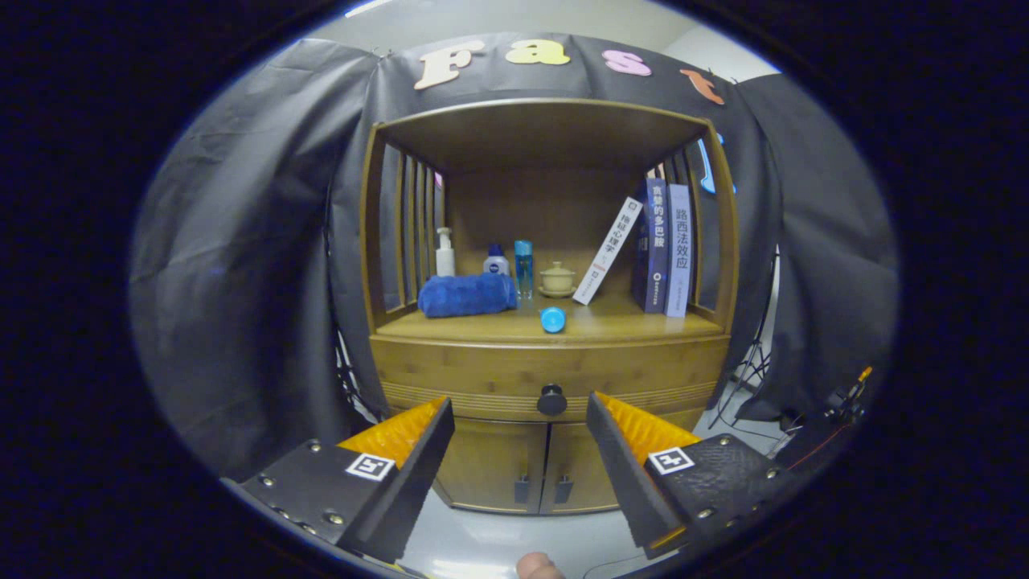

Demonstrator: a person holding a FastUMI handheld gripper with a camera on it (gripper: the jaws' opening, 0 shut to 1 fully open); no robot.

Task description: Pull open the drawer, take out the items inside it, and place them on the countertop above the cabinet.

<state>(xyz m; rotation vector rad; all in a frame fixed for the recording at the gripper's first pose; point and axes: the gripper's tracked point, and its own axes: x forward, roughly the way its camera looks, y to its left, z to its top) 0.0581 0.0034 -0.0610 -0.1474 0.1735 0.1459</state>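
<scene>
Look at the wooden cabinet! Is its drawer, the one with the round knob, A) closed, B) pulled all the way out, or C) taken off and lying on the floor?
A: the drawer front sits flush with the cabinet, and its knob is untouched, just ahead of the open gripper, between the two spread fingers.

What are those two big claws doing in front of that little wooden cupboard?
A person is holding a gripper and pointing it at a wooden cabinet. Its fingers are spread open, with the drawer's dark round knob just beyond them, untouched. The drawer is shut, so nothing has come out. On the countertop are a blue towel, bottles, a small cup and books.
</scene>
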